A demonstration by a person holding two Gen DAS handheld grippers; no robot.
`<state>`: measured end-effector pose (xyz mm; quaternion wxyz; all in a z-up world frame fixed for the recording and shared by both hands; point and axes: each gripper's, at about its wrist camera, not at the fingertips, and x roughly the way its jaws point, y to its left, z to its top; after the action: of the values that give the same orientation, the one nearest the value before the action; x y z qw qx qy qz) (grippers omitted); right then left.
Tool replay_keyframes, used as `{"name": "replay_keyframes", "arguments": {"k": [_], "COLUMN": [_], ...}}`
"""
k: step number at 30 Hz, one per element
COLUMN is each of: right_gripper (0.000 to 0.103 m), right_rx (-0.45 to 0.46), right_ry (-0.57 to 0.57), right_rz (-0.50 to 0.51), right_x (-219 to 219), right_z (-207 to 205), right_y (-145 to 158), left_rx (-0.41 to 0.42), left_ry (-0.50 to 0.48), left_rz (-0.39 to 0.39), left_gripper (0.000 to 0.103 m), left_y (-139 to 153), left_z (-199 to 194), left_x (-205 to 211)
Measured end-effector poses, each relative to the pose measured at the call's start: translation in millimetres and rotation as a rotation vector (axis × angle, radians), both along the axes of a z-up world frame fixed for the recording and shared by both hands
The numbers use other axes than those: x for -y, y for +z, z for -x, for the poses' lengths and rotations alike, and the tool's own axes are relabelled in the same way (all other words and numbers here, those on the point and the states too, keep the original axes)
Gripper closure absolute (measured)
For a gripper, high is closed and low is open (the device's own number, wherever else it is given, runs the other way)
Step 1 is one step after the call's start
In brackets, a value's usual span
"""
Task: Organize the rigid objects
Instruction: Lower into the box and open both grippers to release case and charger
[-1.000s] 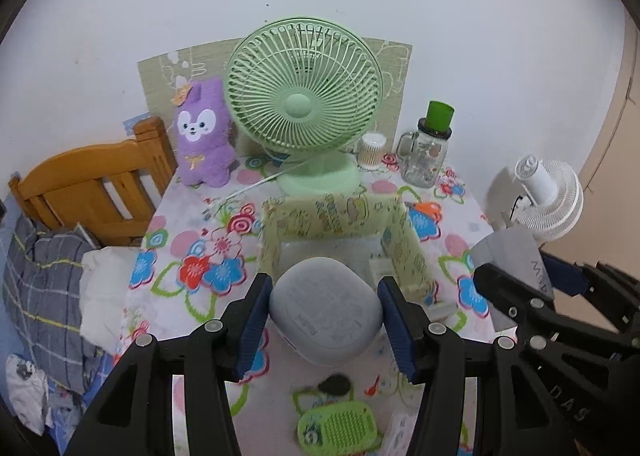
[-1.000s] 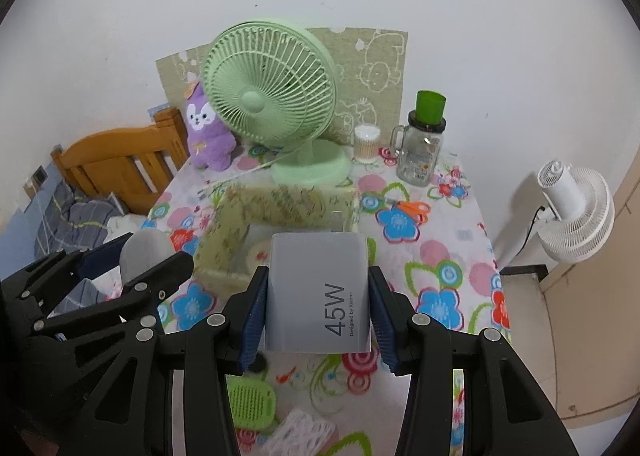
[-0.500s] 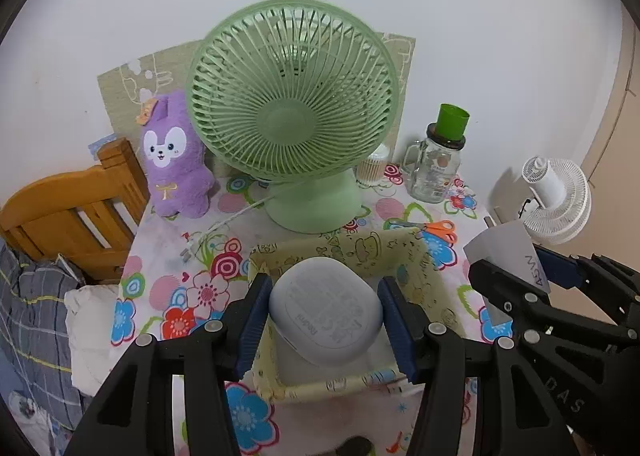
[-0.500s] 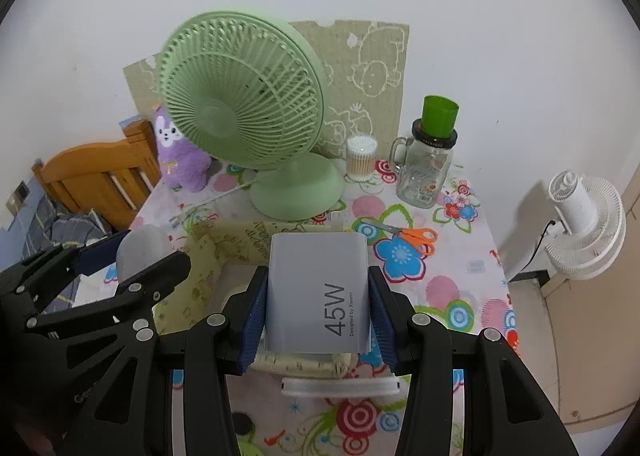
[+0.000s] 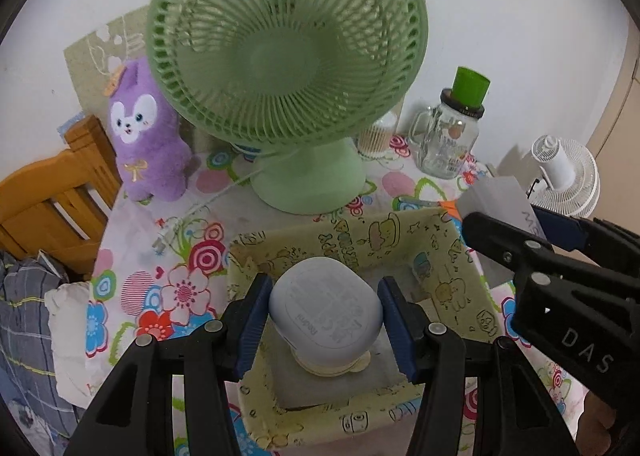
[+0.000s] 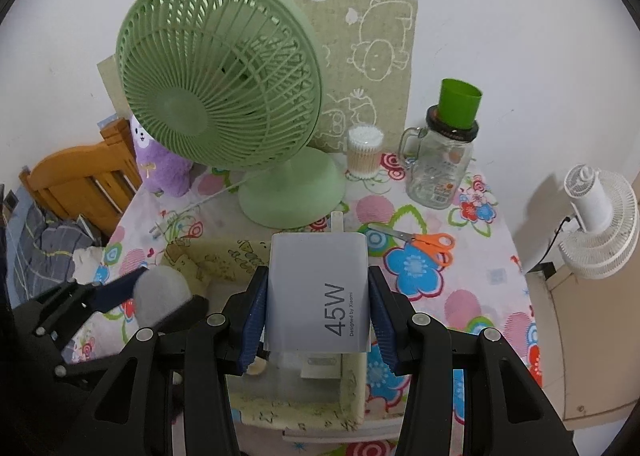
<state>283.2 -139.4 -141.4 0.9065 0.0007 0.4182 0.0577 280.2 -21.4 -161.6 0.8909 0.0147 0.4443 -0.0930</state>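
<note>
My left gripper (image 5: 324, 308) is shut on a rounded grey earbud case (image 5: 325, 309) and holds it over the inside of a yellow-green cartoon-print storage box (image 5: 452, 256). My right gripper (image 6: 318, 310) is shut on a white 45W charger block (image 6: 318, 288) and holds it above the same box (image 6: 208, 256), near its right side. The right gripper with the charger also shows at the right edge of the left wrist view (image 5: 500, 204). The left gripper and case show at lower left in the right wrist view (image 6: 160, 292). Small items lie on the box floor, mostly hidden.
A green desk fan (image 5: 288, 56) stands just behind the box. A purple plush (image 5: 146, 132), a glass jar with green cup (image 6: 444, 160), a cotton swab tub (image 6: 364, 152) and orange scissors (image 6: 428, 244) sit on the floral tablecloth. A wooden bed frame (image 5: 48, 204) is left, a white fan (image 6: 596, 224) right.
Both grippers moved forward and down toward the box with their objects still held. The left gripper now has the case inside the box opening; the charger is over the box.
</note>
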Motion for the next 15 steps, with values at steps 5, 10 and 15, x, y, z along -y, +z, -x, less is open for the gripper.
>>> {"name": "replay_keyframes", "arguments": {"k": [5, 10, 15], "right_gripper": [0.053, 0.052, 0.053], "right_rx": [-0.041, -0.086, -0.126], "right_ry": [0.003, 0.005, 0.023], "right_rz": [-0.019, -0.041, -0.047], "right_x": [-7, -14, -25], "right_z": [-16, -28, -36], "right_y": [-15, -29, -45], "left_rx": [-0.013, -0.029, -0.024], "left_ry": [-0.018, -0.025, -0.026], "left_rz": [-0.016, 0.001, 0.02], "left_gripper": [0.046, 0.042, 0.021], "left_y": [-12, -20, -20], "left_z": [-7, -10, -11], "left_x": [3, 0, -5]}}
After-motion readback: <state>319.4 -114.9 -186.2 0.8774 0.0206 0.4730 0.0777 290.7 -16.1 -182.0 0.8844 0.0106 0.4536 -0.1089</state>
